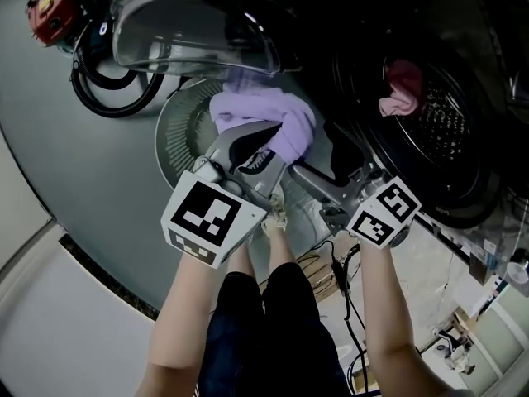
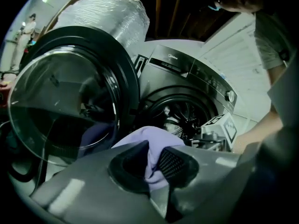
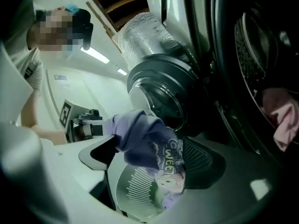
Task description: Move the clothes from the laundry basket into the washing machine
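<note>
The purple cloth (image 1: 273,116) hangs in the air over the laundry basket (image 1: 175,135), just beside the open washing machine (image 1: 450,131). The left hand-held gripper (image 2: 152,161) pinches one part of it. The right hand-held gripper (image 3: 156,160) pinches another part, likely so the cloth does not droop or fall. A pink cloth (image 1: 402,88) lies inside the drum.

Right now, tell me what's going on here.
A person holds a purple garment over the basket, with the left gripper and the right gripper each shut on it. The washer door is open, and a pink garment already lies in the drum.
</note>
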Tool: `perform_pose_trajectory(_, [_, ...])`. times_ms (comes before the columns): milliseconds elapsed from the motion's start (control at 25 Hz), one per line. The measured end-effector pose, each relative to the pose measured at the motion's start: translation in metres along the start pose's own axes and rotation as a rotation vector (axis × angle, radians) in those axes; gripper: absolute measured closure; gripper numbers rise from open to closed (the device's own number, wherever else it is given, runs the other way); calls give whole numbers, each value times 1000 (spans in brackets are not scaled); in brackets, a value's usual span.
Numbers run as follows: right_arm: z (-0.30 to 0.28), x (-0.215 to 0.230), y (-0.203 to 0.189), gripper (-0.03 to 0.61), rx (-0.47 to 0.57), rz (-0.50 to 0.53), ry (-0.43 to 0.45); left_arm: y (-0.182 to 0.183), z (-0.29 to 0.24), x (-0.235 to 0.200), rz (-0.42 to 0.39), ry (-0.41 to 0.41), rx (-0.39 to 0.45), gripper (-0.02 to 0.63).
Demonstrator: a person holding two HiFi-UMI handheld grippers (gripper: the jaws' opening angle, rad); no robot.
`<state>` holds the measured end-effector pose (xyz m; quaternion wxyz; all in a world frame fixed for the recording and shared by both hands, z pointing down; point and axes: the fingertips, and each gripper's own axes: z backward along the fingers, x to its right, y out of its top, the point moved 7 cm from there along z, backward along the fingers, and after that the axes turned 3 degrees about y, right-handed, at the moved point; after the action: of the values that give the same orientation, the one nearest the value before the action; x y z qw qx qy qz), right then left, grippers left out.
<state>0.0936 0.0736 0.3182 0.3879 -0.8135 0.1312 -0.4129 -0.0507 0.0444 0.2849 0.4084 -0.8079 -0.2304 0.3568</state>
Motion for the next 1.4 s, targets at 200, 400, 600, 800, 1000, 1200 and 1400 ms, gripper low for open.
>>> perform_pose_trajectory(200, [-4,15,-6,95,-115,127,101,-5,-17,11,-169,-101,-124,574])
perform_pose_trajectory(400, [-22,17,-23,80,-227,232,240,-23,-24,19,-341,-216,-248,574])
perform_pose_trajectory(600, [-35,9,-30,317,-287,313,325,-29,-23,10,-388,-212,-253,574])
perform_pose_trajectory(800, [-28,9,-28,460,-265,369,188,-29,-28,0,-290,-129,-195,563])
perform_pose_trajectory(1000, [6,29,-15,469,-142,315,-19,-26,-34,-3,-184,-134,-147,472])
perform_pose_trajectory(1200, [57,72,0,469,29,223,-297,-42,-36,-6,-169,-115,-198,502])
perform_pose_trajectory(1400, [81,123,5,469,48,220,-570,-56,-37,1,-158,-107,-191,612])
